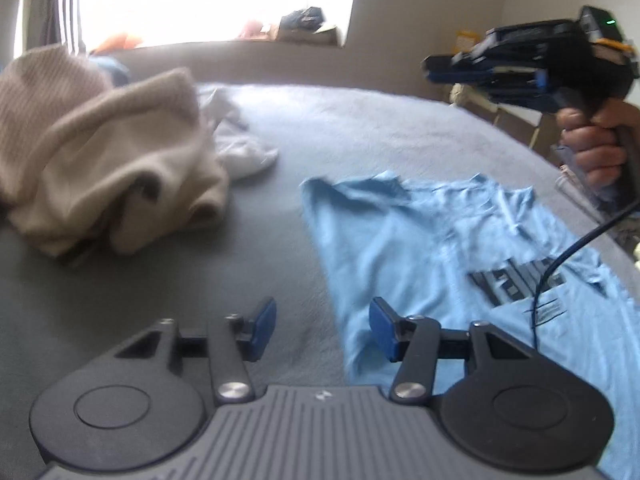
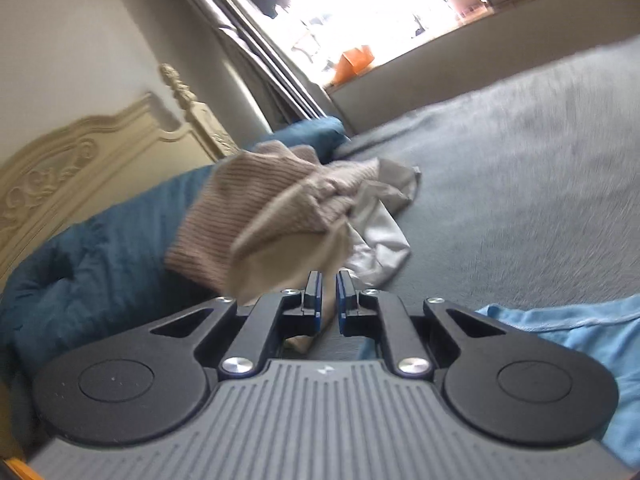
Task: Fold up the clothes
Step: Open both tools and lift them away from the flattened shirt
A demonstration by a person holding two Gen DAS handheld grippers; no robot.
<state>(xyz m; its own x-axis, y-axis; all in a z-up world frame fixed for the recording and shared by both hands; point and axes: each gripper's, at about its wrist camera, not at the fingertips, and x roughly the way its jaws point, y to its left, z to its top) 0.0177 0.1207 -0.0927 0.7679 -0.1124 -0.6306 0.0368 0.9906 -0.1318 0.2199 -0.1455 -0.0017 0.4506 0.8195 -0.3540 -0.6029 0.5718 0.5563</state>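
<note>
Both grippers are up off the grey bed cover (image 1: 360, 128), and the light blue printed T-shirt (image 1: 420, 240) lies spread on it, held by neither.

The left gripper (image 1: 322, 328) hovers over the shirt's near edge, blue pads well apart, nothing between them. The right gripper (image 2: 328, 300) hangs in the air, its fingers almost together with only a slit showing, gripping nothing; a hand (image 1: 592, 148) holds its handle above the shirt's far side. The heaped beige knitted sweater (image 1: 108, 152) sits well to the left, a crumpled white garment (image 1: 244, 148) touching it, teal pillows (image 2: 100, 256) behind.
</note>
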